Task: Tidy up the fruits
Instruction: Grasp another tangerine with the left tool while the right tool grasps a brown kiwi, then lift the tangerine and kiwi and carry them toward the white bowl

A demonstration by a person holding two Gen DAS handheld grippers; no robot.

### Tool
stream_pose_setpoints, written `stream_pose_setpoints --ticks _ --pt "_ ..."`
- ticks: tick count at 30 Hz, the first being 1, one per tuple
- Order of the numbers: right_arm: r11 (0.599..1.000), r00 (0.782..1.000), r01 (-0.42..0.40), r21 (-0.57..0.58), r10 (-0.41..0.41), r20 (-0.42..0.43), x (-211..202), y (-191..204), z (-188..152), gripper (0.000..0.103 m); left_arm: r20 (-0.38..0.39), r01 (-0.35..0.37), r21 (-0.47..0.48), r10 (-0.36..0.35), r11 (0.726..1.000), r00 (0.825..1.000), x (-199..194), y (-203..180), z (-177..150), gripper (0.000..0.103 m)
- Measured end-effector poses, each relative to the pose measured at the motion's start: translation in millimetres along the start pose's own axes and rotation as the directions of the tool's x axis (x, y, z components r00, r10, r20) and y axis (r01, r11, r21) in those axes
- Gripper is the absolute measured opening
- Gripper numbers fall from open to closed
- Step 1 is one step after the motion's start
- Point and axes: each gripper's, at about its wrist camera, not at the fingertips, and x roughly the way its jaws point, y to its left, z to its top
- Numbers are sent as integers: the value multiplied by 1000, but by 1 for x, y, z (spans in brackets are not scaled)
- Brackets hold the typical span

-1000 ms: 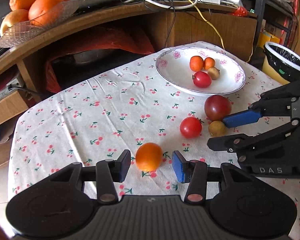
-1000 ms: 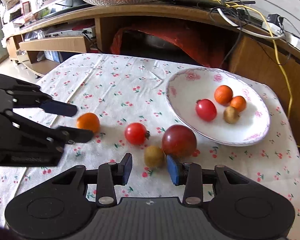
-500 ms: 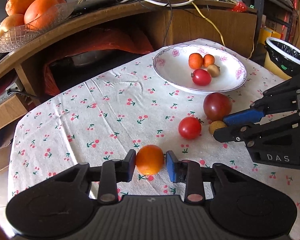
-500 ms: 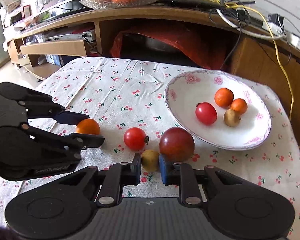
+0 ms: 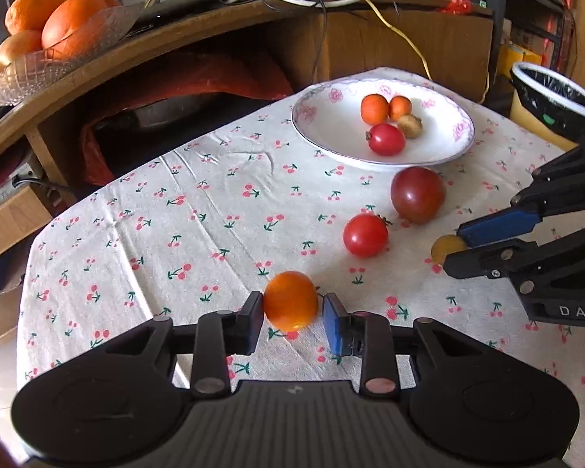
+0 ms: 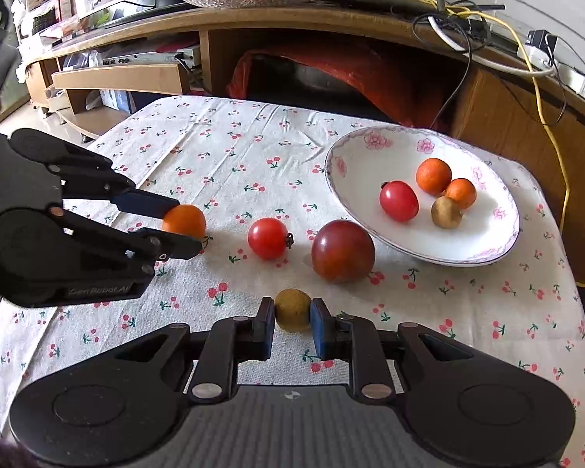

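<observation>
Step in hand, by my reading: both grippers have a fruit pinched and the carry to the plate comes next.

Left gripper (image 5: 290, 314): jaws narrowed onto the small orange fruit (image 5: 290, 300), bottom centre of the left view. Left pad touches it; the right pad looks just at its skin, contact not fully clear. Whether the fruit is off the cloth I cannot tell.

Right gripper (image 6: 292, 325): jaws closed tight on the small yellow-brown fruit (image 6: 292, 309), lower centre of the right view, both pads pressed against it.

Loose on the tablecloth (image 6: 234, 148), right view, centre: red tomato (image 6: 268, 238), and to its right the large dark-red tomato (image 6: 343, 250), just beside the near rim of the plate.

Containers:
- White floral plate (image 6: 355, 156), right of centre in the right view. Holds two small orange fruits, one red tomato and one brownish fruit, clustered together.
- Glass bowl (image 5: 78, 52), upper left of the left view, on the wooden shelf; oranges piled in it.
- Lined bin (image 5: 557, 97), right edge of the left view; contents not visible.

Next move calls for: lift clear, travel toward the plate, pass over the dark-red tomato without knocking it, and release low over a bare part of the plate. The two grippers converge on one dish, so stagger them.
</observation>
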Motion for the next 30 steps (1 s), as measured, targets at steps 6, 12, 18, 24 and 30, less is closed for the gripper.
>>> stream_pose_setpoints --ticks 6,12,18,24,30 --pt "1000 1000 2 15 -1 -17 4 -4 2 20 6 4 -13 -4 1000 1000 2 1 0 42" --pt "1000 999 -5 9 5 -31 4 -5 -2 19 3 -10 -19 10 1000 1000 -1 -1 0 39" --pt "1000 999 -20 15 21 -35 1 -5 0 18 8 20 -22 -20 1000 1000 -7 -5 3 38" --pt "1000 1000 -16 15 16 -22 -6 -7 1 18 15 55 6 -55 998 998 -13 -18 5 38" --pt "1000 999 -6 1 6 -49 -2 -6 -3 18 1 68 24 -68 997 998 -10 -25 3 38"
